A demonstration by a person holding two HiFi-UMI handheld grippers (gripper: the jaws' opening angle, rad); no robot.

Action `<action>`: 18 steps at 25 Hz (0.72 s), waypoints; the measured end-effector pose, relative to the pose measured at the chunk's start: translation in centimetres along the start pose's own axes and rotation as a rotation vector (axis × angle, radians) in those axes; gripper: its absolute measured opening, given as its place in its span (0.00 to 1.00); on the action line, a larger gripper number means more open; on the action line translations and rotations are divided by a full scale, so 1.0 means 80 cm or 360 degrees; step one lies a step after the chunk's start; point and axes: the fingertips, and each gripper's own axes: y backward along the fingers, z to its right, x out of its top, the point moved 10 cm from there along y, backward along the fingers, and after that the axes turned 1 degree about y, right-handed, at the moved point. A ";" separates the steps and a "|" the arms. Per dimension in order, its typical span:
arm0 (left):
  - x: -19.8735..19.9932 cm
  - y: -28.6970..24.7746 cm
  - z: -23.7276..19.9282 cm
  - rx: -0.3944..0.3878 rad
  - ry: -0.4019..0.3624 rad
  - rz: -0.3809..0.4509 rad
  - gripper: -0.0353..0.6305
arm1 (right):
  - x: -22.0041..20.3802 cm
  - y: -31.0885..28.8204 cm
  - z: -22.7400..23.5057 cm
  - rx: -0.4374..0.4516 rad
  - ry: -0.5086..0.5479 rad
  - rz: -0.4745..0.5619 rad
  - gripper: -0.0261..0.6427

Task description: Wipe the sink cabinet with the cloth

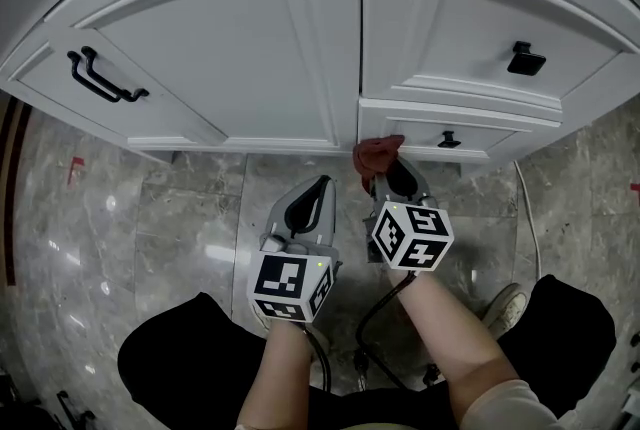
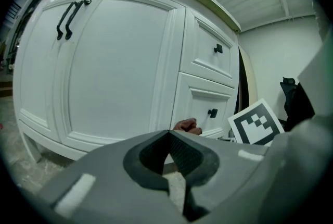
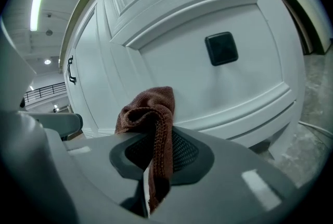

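Right claw: Your right gripper (image 3: 156, 137) is pinching the cloth (image 3: 150, 106). Its two jaws are squeezing tight on it, and a thin strip is hanging down between them.
Cloth: The red-brown cloth is bunching up above the jaws. It is touching the white front of the lower drawer (image 3: 250, 92), to the left of the square black knob (image 3: 221, 48). From your head view it is sitting at the drawer's lower left corner, right beside the door edge.
Left claw: Your left gripper (image 2: 169, 135) is holding nothing. Its jaws are pressing together at the tips.
Right arm: You are stretching your bare right arm forward, so this gripper is reaching all the way to the cabinet. Its marker cube (image 1: 411, 235) is facing up at you.
Left arm: You are holding your left arm further back. This gripper is hanging over the floor (image 1: 150, 218), near the cabinet but not touching it, and its nose is pointing at the door.
Cabinet: The white sink cabinet (image 1: 250, 48) is standing in front of you. Two black bar handles (image 1: 100, 78) are sitting on the door side, and a black knob is showing on each drawer.
Floor: Grey shiny tiles are lying under both grippers.
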 end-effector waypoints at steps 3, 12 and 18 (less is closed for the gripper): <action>-0.001 -0.004 0.004 -0.0007 0.0003 -0.0005 0.05 | 0.002 0.007 0.021 -0.0054 -0.0014 0.0003 0.17; 0.004 -0.036 0.039 -0.0104 -0.0015 -0.0017 0.05 | 0.018 0.034 0.069 -0.0154 0.0011 0.0024 0.17; 0.005 -0.057 0.066 -0.0173 -0.0031 -0.0027 0.05 | 0.031 0.056 0.108 -0.0254 0.0028 0.0042 0.18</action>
